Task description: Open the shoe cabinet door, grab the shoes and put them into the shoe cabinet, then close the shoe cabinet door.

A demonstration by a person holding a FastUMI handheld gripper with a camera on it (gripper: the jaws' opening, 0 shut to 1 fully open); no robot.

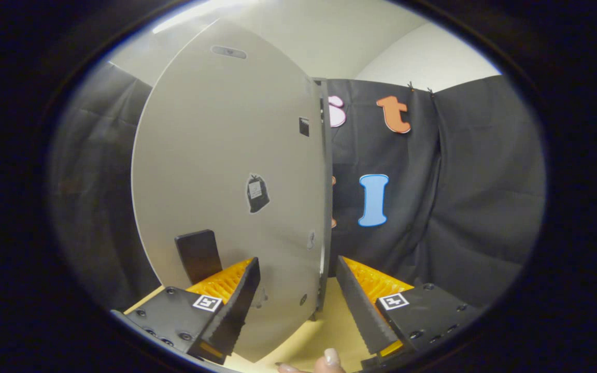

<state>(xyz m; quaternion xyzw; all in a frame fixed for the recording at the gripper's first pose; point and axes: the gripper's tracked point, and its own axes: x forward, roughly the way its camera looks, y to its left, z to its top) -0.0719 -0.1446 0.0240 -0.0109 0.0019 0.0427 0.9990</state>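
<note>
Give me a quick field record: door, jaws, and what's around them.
door: grey cabinet door swung open, its free edge standing between the jaws
gripper: gripper open, jaws spread either side of the door edge, not pressing it
handle: dark block on the door face
surface: pale yellow surface below
hand: fingertips at the near edge
shoes: cannot tell

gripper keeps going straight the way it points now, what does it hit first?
Most likely the grey cabinet door: its edge stands between the open fingers of the gripper, just ahead of them. Depth is hard to judge in the fisheye, so it could slip past the edge toward the black cloth wall beyond.
</note>
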